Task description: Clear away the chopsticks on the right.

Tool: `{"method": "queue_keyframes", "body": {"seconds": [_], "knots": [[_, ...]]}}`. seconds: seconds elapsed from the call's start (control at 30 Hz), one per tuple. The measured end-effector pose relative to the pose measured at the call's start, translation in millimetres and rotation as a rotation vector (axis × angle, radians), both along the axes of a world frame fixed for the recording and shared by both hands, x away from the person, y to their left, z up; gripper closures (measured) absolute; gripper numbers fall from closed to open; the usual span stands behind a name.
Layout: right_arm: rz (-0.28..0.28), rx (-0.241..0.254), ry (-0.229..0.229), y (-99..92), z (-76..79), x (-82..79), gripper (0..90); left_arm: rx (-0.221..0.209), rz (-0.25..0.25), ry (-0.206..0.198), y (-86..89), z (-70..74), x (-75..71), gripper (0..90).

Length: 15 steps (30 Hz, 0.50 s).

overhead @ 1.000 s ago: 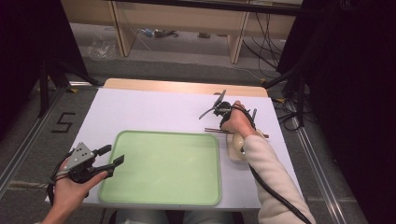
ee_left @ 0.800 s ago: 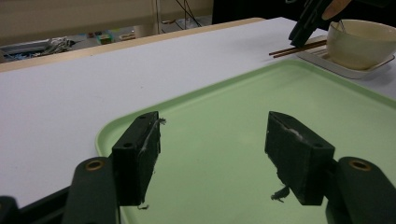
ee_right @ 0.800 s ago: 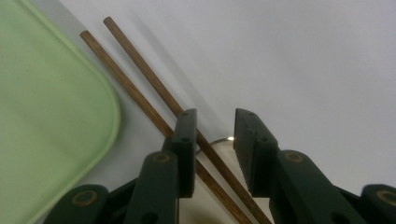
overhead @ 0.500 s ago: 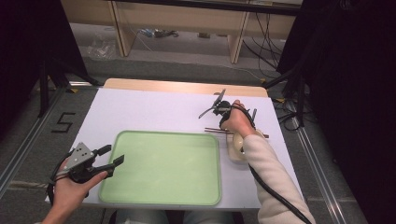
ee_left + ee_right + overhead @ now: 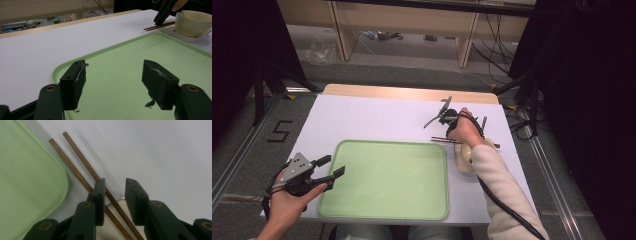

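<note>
Two brown chopsticks [image 5: 75, 155] lie side by side on the white tabletop just past the green tray's [image 5: 384, 210] right far corner, their near ends over a small white plate [image 5: 175, 33]. My right gripper [image 5: 115, 183] points down at them, open. One chopstick runs through the gap between the jaws without the pads pressing on it, and the other passes under the left jaw. In the high view the right gripper [image 5: 454, 135] sits under the hand above the chopsticks [image 5: 439, 139]. My left gripper [image 5: 333, 165] hovers open and empty over the tray's left edge [image 5: 56, 72].
A cream bowl [image 5: 191, 23] stands on the white plate right of the tray, close beside my right forearm [image 5: 497, 180]. The white tabletop [image 5: 372, 117] stretches beyond the tray to a wooden far edge [image 5: 412, 92]. Cables [image 5: 492, 45] lie on the floor behind.
</note>
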State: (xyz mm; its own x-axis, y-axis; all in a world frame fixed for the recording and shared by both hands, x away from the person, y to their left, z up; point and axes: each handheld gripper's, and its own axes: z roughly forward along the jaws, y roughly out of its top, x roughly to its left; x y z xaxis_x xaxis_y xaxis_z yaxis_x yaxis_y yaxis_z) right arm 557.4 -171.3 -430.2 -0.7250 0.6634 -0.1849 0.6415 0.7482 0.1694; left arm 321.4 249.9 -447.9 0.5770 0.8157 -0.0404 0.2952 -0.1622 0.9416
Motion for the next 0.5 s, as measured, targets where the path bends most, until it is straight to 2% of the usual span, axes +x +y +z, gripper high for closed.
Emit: {"method": "queue_keyframes", "body": {"seconds": [0.5], "knots": [[0.008, -0.016, 0.001, 2.3, -0.2, -1.2, 71.3, 0.0, -0.001, 0.0, 0.0, 0.0, -0.1, 35.6]]}}
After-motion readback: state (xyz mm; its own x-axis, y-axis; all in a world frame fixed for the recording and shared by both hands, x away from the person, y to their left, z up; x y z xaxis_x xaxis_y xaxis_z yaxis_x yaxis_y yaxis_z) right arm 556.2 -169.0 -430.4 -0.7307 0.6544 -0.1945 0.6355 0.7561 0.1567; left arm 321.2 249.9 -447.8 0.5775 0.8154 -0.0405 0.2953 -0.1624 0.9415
